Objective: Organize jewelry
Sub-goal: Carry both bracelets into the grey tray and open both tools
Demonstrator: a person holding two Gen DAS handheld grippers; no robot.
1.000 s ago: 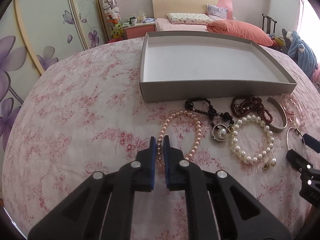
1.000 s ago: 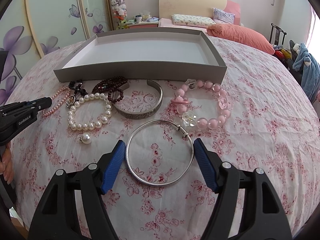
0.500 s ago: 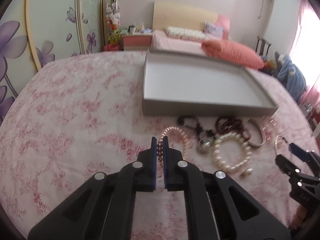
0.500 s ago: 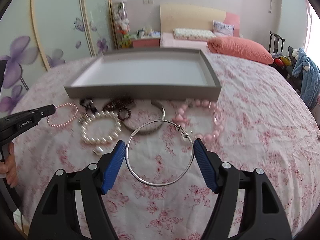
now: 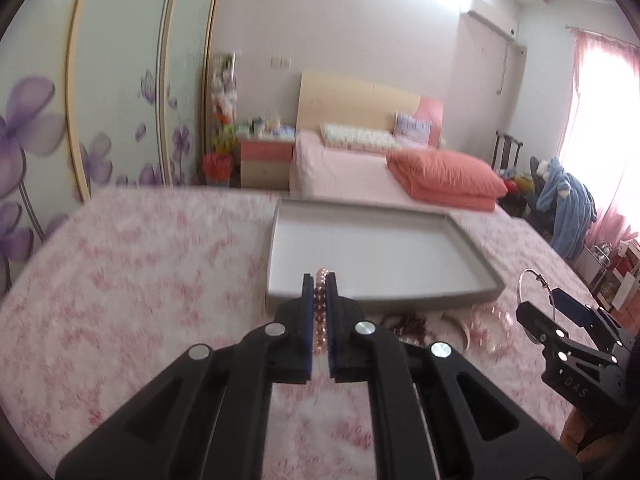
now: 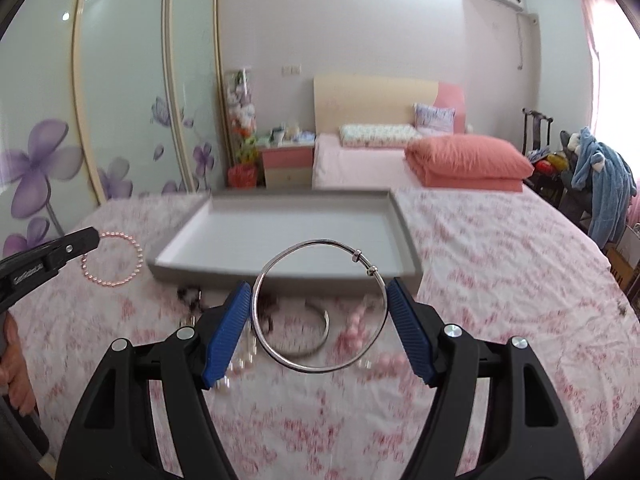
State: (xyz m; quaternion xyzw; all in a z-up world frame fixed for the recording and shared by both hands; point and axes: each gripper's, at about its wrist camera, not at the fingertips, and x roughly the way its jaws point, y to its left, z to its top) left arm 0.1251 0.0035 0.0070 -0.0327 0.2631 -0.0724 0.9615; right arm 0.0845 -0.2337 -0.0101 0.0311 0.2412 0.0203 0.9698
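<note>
My left gripper (image 5: 320, 280) is shut on a pink pearl bracelet (image 5: 320, 316), held edge-on above the pink floral bedspread (image 5: 140, 300). In the right wrist view the same bracelet (image 6: 140, 258) hangs as a loop from the left gripper (image 6: 90, 238), left of the tray. My right gripper (image 6: 319, 284) holds a thin silver bangle (image 6: 312, 242) across its width between the blue pads, lifted off the bedspread. The bangle (image 5: 520, 284) and right gripper (image 5: 548, 304) also show at the right of the left wrist view. An empty grey tray (image 6: 224, 278) lies just ahead of both.
Left on the bedspread before the tray: a silver cuff (image 6: 320, 340), pink beads (image 6: 356, 320), white pearls (image 6: 240, 360) and dark beads (image 6: 192, 294). Beyond are a bed with an orange duvet (image 6: 468, 160), a nightstand (image 6: 286, 164) and flower-printed wardrobe doors (image 6: 120, 120).
Both grippers have risen and tilted up from the bedspread. The pink pearl bracelet and the silver bangle came up with them; the rest of the jewellery stayed down.
</note>
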